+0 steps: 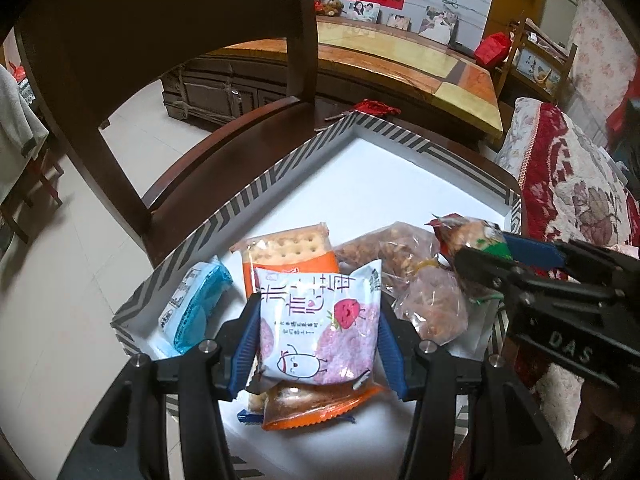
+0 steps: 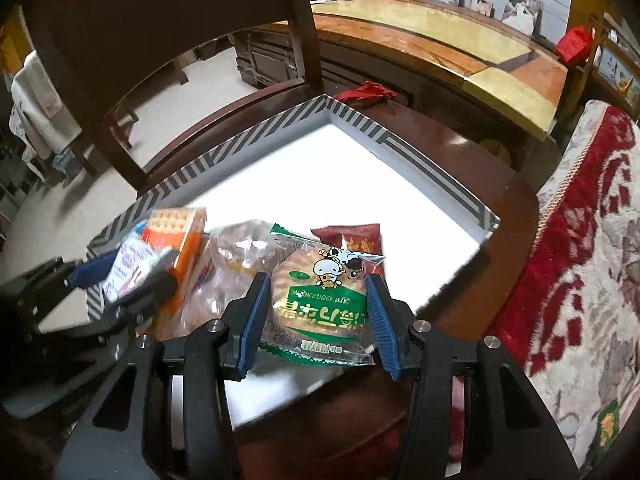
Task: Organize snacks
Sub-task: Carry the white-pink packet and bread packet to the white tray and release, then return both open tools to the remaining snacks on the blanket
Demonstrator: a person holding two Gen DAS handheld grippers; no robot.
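left hand-held gripper (image 1: 318, 344) is clamped on a white-and-pink strawberry snack packet (image 1: 318, 328), blue pads pressing both side edges, packet held over the near left part of a shallow white tray (image 1: 372, 176) with a black-and-white striped rim. under and behind that packet lies an orange cracker pack (image 1: 290, 250), tilted, and a second orange-edged packet (image 1: 316, 408) sits just below the pads. a blue-wrapped snack (image 1: 196, 308) leans against the tray's left wall. clear bags of brownish snacks (image 1: 404, 264) lie to the right of the cracker pack, touching it. right hand-held gripper (image 2: 316, 320) is clamped on a green-and-clear biscuit packet with a cartoon cow (image 2: 320, 300), pads on its two sides, held above the near middle of the tray; cannot tell whether its lower edge touches the tray floor. a dark red packet (image 2: 352, 240) lies just behind it on the tray floor. far half of the tray is bare white. the tray rests on a dark round wooden worktop (image 2: 480, 200), a dark wooden chair (image 1: 168, 80) stands just beyond it, and a red floral cushion (image 2: 580, 260) is at the right.
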